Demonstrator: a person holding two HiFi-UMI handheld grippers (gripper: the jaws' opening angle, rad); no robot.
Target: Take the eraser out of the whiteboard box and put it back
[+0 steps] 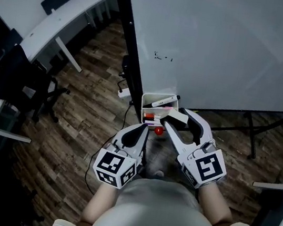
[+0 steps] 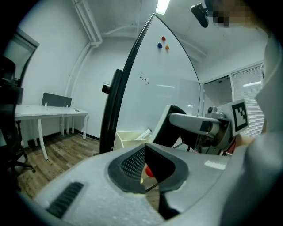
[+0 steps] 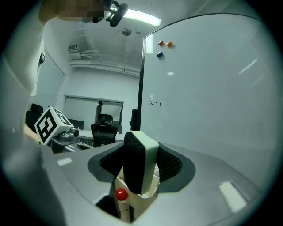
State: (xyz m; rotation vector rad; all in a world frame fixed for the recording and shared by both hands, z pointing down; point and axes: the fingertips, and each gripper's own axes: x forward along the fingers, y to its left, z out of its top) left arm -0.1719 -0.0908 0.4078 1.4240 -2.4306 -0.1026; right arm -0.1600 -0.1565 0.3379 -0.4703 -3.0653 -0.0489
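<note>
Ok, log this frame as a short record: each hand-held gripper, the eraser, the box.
right hand-held gripper: shut on eraser
left hand-held gripper: shut, empty
eraser: upright between the jaws, just over the whiteboard box
whiteboard box: open top, at the lower corner of the whiteboard, markers inside

The whiteboard box (image 1: 144, 101) sits centre frame, below the whiteboard (image 1: 222, 43); the eraser (image 1: 179, 118), in the right gripper (image 1: 175, 117), is over its lower right edge; a desk (image 1: 55, 21) lies upper left.
</note>
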